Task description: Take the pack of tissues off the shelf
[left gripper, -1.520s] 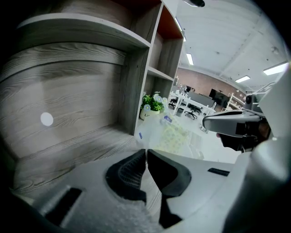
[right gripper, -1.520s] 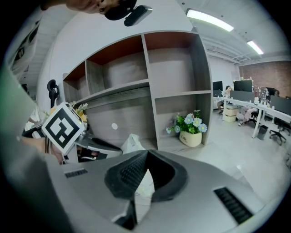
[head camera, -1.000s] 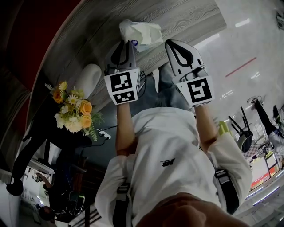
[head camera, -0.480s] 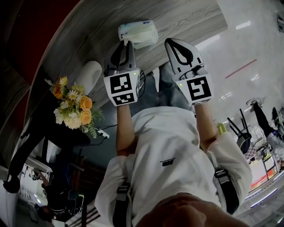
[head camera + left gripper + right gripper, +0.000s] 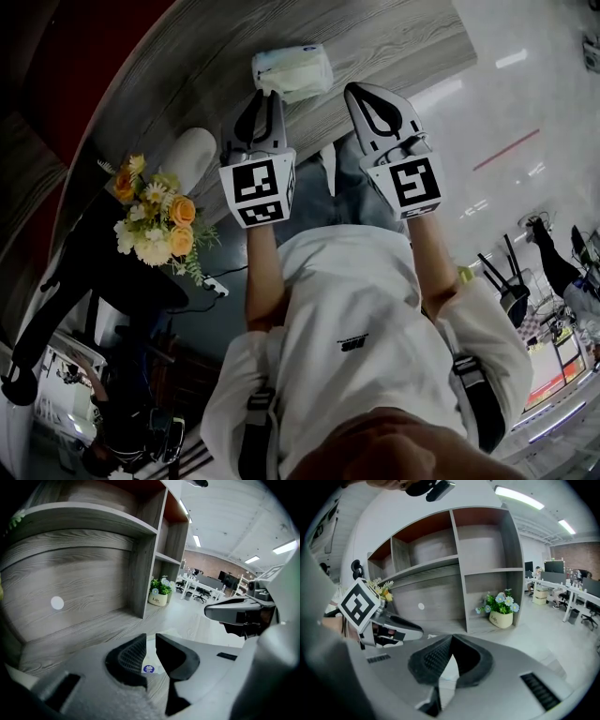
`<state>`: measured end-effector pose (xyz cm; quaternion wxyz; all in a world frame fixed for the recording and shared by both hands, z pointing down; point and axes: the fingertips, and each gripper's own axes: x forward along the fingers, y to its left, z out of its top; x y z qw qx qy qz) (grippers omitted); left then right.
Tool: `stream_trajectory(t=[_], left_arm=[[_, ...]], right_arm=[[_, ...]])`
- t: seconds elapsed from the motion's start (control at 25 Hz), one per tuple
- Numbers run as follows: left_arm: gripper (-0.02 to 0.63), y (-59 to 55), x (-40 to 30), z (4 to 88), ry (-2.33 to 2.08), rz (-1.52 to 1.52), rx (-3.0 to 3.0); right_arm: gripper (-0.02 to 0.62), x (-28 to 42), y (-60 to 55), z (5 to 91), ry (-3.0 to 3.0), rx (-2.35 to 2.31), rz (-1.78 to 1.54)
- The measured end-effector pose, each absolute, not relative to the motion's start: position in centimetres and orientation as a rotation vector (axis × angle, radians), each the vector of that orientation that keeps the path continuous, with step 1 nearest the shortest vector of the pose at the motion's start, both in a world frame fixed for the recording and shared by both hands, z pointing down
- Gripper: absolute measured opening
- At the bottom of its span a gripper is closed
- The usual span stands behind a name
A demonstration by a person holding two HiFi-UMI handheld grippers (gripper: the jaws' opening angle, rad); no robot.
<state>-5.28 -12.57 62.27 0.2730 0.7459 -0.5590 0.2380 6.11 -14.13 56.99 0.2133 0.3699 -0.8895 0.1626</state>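
Two grippers, upper centre: left gripper [image 5: 267,92] jaws, barely apart, pinch the pack of tissues [image 5: 294,69] on the shelf [image 5: 403,37]; right gripper [image 5: 355,90] jaws press together, empty.

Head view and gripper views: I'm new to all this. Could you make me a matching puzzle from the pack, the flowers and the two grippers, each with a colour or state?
Things:
1. pack
2. left gripper
3. right gripper
4. flowers

Colours or states:
A. orange and yellow
B. jaws shut, nothing held
C. white with a blue round mark
D. jaws closed on the pack

Pairs: 1-C, 2-D, 3-B, 4-A
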Motion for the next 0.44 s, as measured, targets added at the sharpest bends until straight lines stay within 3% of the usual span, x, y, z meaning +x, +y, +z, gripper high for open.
stream_trajectory(t=[0.44], left_arm=[[0.066,-11.8,-5.2,60.8,-1.510,0.619,2.020]], right_arm=[[0.025,5.9,-13.1,56.6,-2.465,1.014,0.454]])
